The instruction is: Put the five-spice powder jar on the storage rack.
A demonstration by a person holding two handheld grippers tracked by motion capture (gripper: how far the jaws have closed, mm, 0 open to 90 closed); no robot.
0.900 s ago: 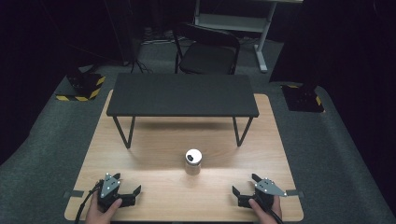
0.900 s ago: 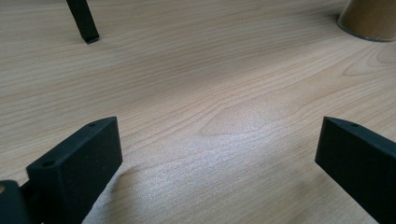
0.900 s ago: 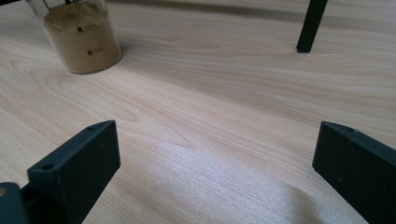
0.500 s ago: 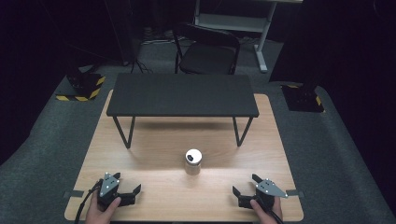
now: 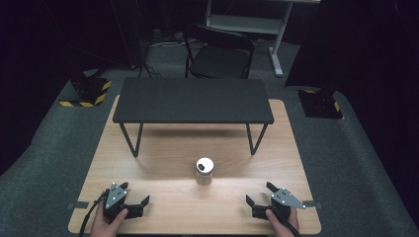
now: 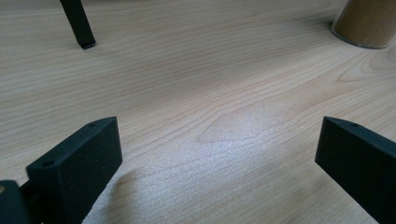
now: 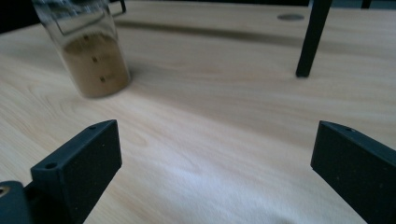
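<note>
A: Pale wooden table point(image 5: 163, 148), grey carpet point(image 5: 44, 163) around it, dark room beyond. A black bench point(image 5: 192, 100) stands across the far half, a chair point(image 5: 220, 52) behind.

B: The jar point(image 5: 204, 170) stands mid-table in front of the bench. Left gripper point(image 5: 134, 206) and right gripper point(image 5: 257, 197) rest near the front edge, jaws spread wide, nothing between them.
</note>
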